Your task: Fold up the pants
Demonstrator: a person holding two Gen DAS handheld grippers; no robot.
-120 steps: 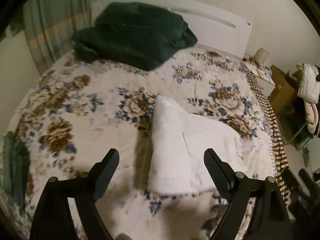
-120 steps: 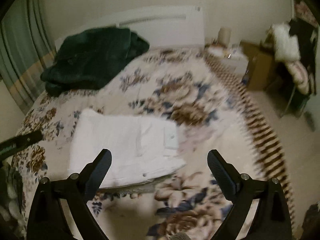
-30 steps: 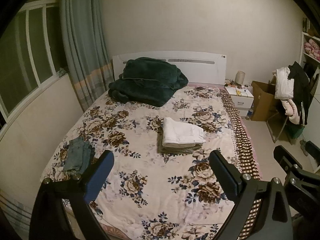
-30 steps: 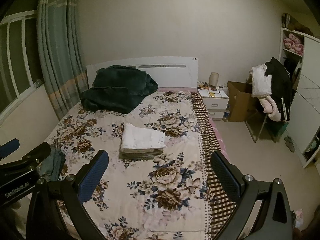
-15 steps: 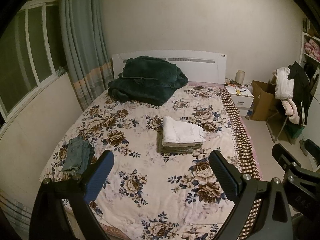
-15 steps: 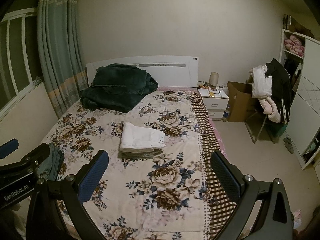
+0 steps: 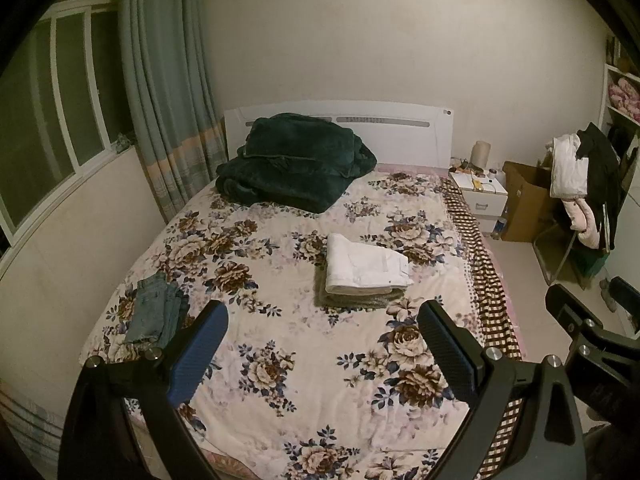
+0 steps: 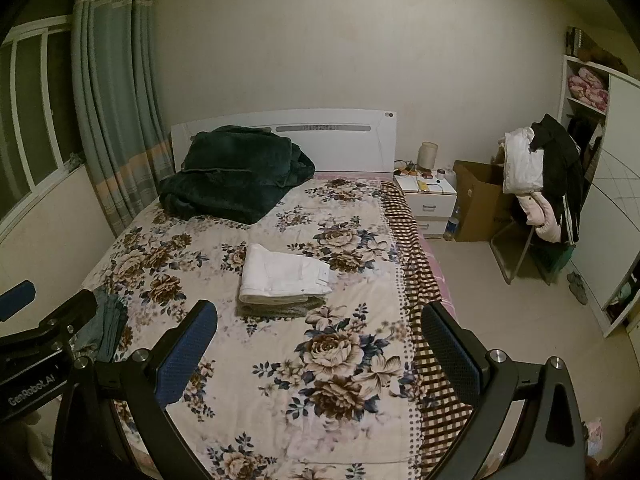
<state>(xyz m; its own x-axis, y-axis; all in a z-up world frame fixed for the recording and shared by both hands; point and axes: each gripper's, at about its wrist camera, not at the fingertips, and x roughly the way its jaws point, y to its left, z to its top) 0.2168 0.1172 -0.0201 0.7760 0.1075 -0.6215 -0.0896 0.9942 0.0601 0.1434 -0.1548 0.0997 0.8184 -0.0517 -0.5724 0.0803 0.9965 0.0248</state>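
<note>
Both grippers hang back at the foot of the bed, well clear of everything: the left gripper [image 7: 322,344] has its jaws spread wide with nothing between them, and the right gripper [image 8: 320,344] is just the same, released and empty. Out in the middle of the floral bedspread [image 7: 280,344] sit the white pants [image 7: 366,267], folded into a neat rectangle and stacked on top of a darker grey-green folded garment [image 7: 356,299] whose edge peeks out below; the right view shows that same white bundle [image 8: 282,274] slightly left of centre. Near the left edge of the bed lies a small pile of blue-grey jeans [image 7: 154,314], well apart from the stack. Up by the white headboard [image 7: 400,132], a big dark green blanket [image 7: 294,166] is heaped on the left side. Nothing lies between the grippers and the pants but open bedspread. A brown checked sheet [image 8: 420,308] runs down the bed's right edge. Beyond that, a white nightstand [image 8: 428,202] with small clutter on top, a cardboard box [image 8: 478,208] beside it, and a chair piled with clothes [image 8: 548,184]. Blue-green curtains [image 7: 168,80] hang by the window on the left, with plain pale walls behind.
</note>
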